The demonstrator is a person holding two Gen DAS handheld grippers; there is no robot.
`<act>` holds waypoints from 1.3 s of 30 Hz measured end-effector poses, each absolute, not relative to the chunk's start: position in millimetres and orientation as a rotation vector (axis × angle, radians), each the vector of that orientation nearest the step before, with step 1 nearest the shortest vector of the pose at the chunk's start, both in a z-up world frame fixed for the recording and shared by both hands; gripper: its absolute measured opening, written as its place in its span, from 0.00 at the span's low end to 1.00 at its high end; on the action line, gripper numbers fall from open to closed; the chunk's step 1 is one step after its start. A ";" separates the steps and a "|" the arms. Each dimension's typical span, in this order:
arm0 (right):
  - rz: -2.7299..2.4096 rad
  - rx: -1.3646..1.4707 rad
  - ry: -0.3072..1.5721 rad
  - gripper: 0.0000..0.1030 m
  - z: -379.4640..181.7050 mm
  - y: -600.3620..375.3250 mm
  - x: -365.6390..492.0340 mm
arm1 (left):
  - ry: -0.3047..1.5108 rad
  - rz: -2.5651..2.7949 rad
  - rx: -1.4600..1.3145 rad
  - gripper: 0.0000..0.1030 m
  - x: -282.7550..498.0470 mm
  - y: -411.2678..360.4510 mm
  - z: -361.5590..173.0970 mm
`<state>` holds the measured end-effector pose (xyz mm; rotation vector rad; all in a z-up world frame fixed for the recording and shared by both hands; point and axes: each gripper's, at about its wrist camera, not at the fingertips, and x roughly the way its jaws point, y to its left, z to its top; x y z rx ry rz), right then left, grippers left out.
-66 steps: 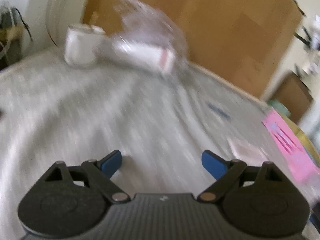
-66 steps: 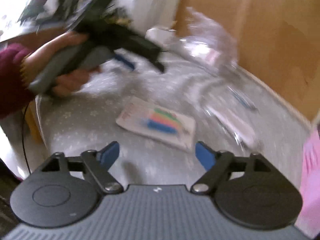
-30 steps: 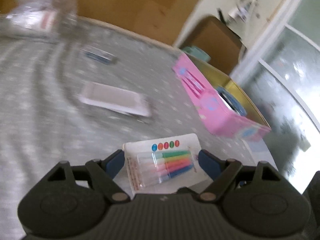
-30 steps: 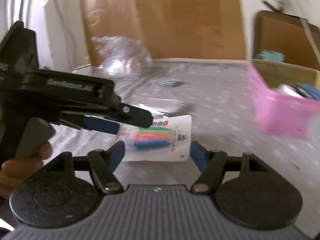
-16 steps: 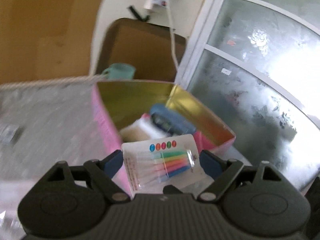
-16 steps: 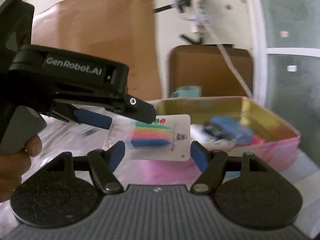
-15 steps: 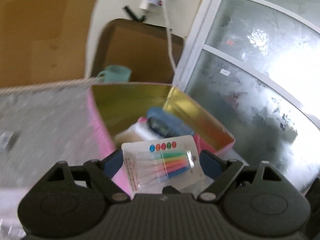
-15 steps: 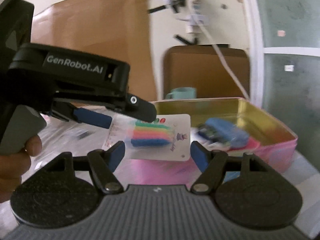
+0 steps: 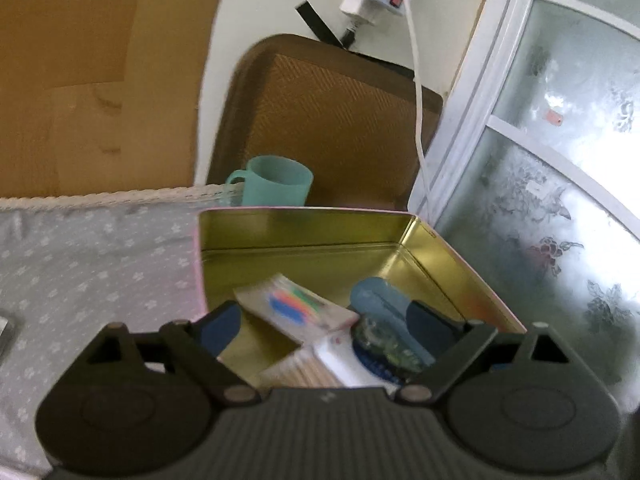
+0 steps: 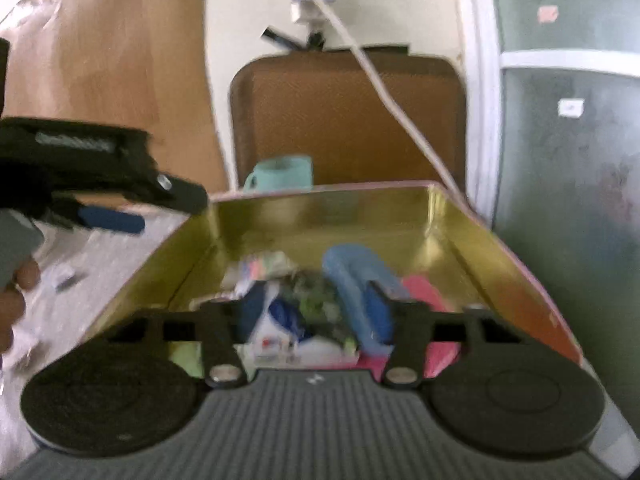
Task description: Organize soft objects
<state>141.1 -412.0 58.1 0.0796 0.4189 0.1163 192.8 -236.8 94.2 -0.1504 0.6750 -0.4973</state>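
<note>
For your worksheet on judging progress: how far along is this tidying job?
Done: the crayon pack lies inside the tin, beside a blue case. In hand: nothing; the left tool is opening with nothing between its fingers, and the right tool is closing on nothing above the tin. Left: a small item remains on the grey cloth.

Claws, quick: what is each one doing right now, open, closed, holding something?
Left claw: opening, empty; marker pack lies in the tin.
Right claw: closing, nothing gripped.
</note>
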 end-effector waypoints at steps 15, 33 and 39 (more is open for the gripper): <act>0.353 0.102 0.409 0.31 81.6 -353.7 105.9 | 0.616 -0.262 -0.190 0.91 95.4 -39.7 74.5; 0.671 -0.303 0.745 0.87 20.5 -46.5 270.8 | 0.646 0.149 -0.256 0.91 102.2 112.8 7.7; 0.645 -0.179 0.860 0.66 16.7 -49.2 293.3 | 0.619 0.123 -0.322 0.92 94.9 125.2 5.9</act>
